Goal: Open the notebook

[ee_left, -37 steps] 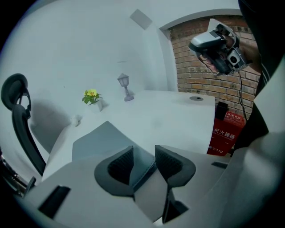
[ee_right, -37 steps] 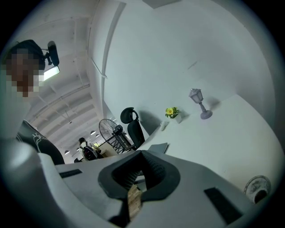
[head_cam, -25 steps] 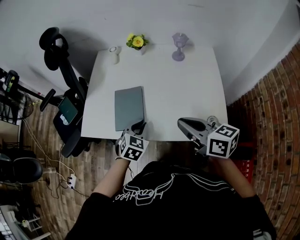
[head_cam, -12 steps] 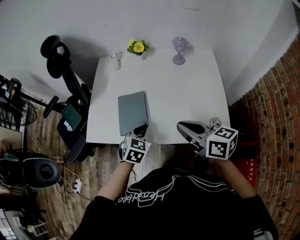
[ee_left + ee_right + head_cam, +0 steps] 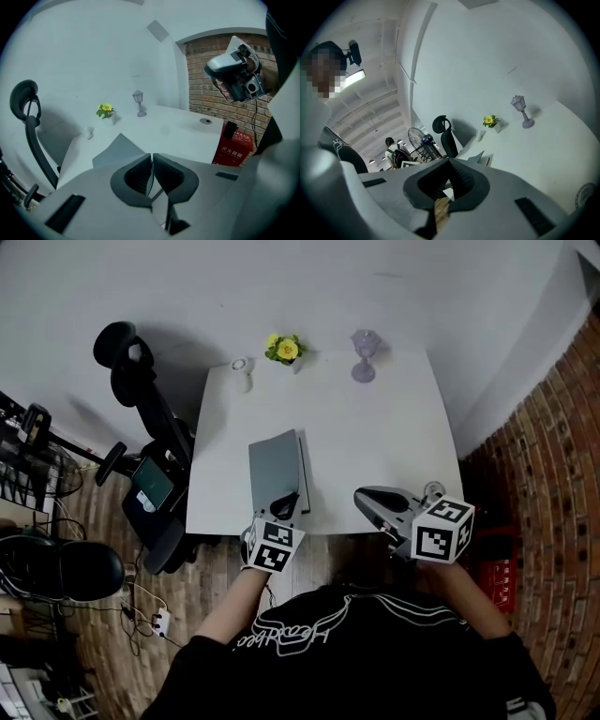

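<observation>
**Left jaws pinch the notebook cover**

The left gripper point(image 5: 151, 161) has its jaws squeezed almost together. A thin grey sheet sits between them. It is the near end of the cover of the flat grey notebook point(image 5: 275, 465). The notebook lies on the white table point(image 5: 375, 437). It starts right at these jaws and stretches away ahead of them. The cover is lifted a little at the jaw end. In the left gripper view it rises like a small tent, just ahead of the jaws and a bit to their left.

The right gripper point(image 5: 364, 495) hangs over the near edge of the table, apart from the notebook. Its jaws are close together and hold nothing. Through the small gap under their tips you can see the wood floor point(image 5: 440, 211) and a bit of the table edge. The notebook is a little way ahead of these jaws.

Far ahead of the left jaws, at the back edge of the table, stands a yellow flower in a small white pot point(image 5: 285, 350). A clear glass goblet point(image 5: 364, 354) stands to the right of it, and a small white thing point(image 5: 243, 367) sits to the left of it. I cannot tell what the white thing is.

A black office chair point(image 5: 141, 418) stands off to the left of the left jaws, beside the table. Off to their right, a red box point(image 5: 234, 145) sits on the floor by the brick wall point(image 5: 211, 79).
</observation>
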{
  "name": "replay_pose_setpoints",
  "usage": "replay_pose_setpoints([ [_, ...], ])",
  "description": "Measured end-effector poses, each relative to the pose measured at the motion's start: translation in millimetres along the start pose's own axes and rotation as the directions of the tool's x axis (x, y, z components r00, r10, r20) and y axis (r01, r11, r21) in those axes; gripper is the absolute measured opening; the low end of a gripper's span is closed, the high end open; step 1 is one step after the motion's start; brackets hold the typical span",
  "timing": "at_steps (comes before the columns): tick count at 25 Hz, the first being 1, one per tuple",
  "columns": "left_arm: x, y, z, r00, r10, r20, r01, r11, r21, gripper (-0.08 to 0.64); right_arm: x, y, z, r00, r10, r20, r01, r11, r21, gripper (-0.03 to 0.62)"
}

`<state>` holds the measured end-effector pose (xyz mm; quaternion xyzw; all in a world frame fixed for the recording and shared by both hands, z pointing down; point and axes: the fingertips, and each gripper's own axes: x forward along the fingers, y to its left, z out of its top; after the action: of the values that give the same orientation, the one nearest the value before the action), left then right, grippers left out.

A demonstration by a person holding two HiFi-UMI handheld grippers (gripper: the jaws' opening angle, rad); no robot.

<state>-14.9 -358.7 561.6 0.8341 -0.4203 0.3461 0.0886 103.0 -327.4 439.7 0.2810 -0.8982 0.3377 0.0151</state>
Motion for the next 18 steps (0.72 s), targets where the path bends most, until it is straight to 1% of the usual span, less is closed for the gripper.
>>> replay_pose_setpoints([
  [7, -19.4, 14.5, 4.7, 1.000, 0.002, 0.018, -0.002, 1.000, -0.020, 0.041, 12.0, 18.8, 5.7, 1.000, 0.007, 0.004, -0.007, 1.000, -0.019, 0.000],
  [13, -37.6, 28.0, 8.0, 0.999, 0.016, 0.036, -0.015, 0.999, -0.028, 0.040, 22.0, 36.4, -1.9, 0.999, 0.026, -0.025, -0.027, 0.998, -0.056, 0.000],
  [15, -44.1, 33.0, 8.2, 0.999, 0.024, 0.047, -0.021, 0.999, -0.046, 0.040, 25.5, 36.3, -5.0, 0.999, 0.022, -0.030, -0.024, 0.998, -0.057, 0.000],
  [18, -53.8, 42.2, 7.8, 0.997, 0.041, 0.068, -0.034, 0.995, -0.092, 0.040, 32.6, 33.8, -12.7, 0.999, 0.017, -0.042, -0.019, 0.999, -0.036, 0.000],
])
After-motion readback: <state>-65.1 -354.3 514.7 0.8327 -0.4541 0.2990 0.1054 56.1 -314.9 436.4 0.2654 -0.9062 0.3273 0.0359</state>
